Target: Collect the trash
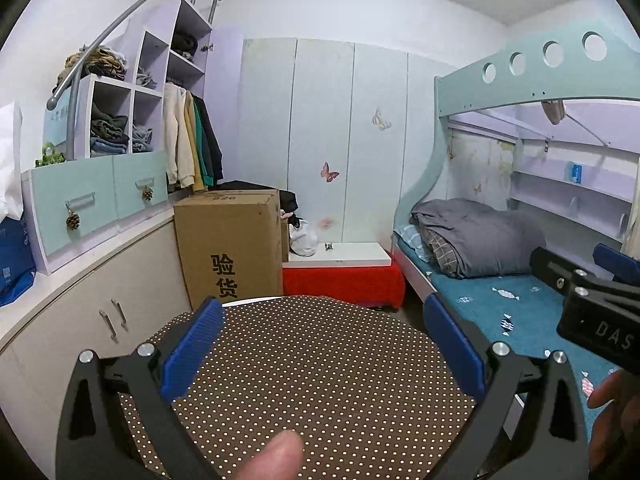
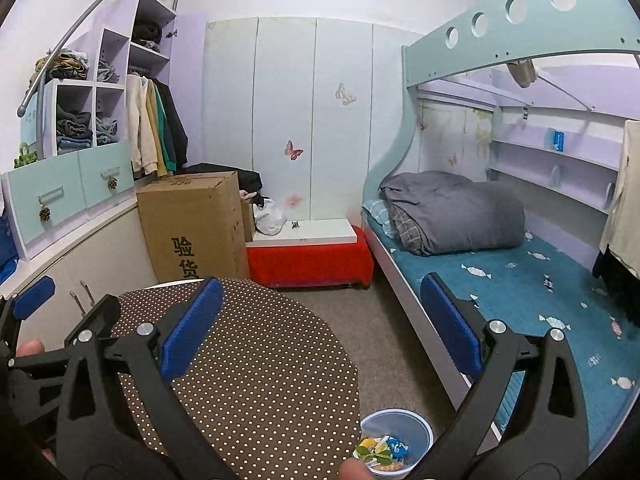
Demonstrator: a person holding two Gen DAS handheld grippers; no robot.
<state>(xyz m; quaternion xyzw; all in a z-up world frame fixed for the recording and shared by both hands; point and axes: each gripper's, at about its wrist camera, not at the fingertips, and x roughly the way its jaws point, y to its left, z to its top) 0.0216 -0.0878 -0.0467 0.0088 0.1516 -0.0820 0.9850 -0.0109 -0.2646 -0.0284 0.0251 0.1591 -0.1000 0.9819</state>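
Note:
A round table with a brown polka-dot cloth [image 1: 312, 376] is in front of both grippers; it also shows in the right wrist view [image 2: 256, 368]. My left gripper [image 1: 324, 344] is open and empty above the table. My right gripper [image 2: 320, 328] is open and empty over the table's right edge; it also shows at the right of the left wrist view [image 1: 600, 300]. A clear plastic tub [image 2: 416, 428] on the floor beside the table holds several pieces of trash [image 2: 384, 452], among them wrappers and green leaves.
A cardboard box [image 1: 230, 244] stands behind the table by the low cabinet [image 1: 92, 320]. A red stool with a white board [image 1: 344, 276] is beyond. The bunk bed with blue sheet [image 2: 532, 292] and grey quilt [image 2: 456, 212] fills the right. Grey floor [image 2: 384, 336] lies between.

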